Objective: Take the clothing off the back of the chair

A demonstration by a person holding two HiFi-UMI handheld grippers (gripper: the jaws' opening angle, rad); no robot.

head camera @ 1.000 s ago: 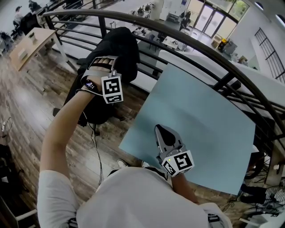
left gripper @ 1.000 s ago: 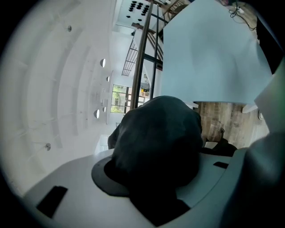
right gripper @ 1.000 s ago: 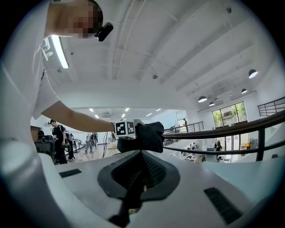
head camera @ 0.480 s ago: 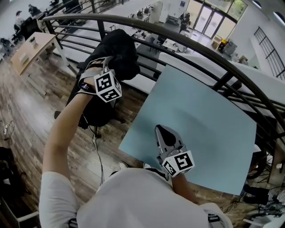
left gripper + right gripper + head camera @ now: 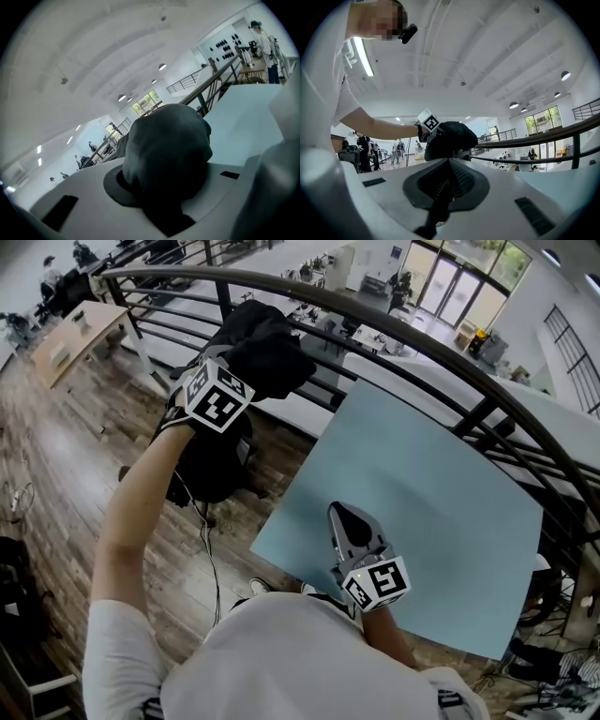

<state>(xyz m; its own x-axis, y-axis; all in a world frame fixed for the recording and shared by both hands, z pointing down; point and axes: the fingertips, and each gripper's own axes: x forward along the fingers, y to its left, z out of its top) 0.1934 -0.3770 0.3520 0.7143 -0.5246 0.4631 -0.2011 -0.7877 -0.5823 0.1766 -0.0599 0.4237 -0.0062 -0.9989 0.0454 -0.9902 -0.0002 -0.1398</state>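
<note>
My left tool [image 5: 234, 381] was closing on a bunch of the black clothing [image 5: 270, 345], gathered just above the chair [image 5: 211, 470]. I judged the rest could snag on the chair back, or slip from a shallow pinch, if I pulled sideways. My right tool [image 5: 349, 521] sat shut and empty over the worktop [image 5: 441, 484]

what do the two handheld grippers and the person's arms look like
The left gripper and right gripper are pale grey plastic with dark pads inside the fingers; the left's are closing on black clothing. Each carries a white cube printed with black square markers. The shirt is white and short-sleeved.
</note>
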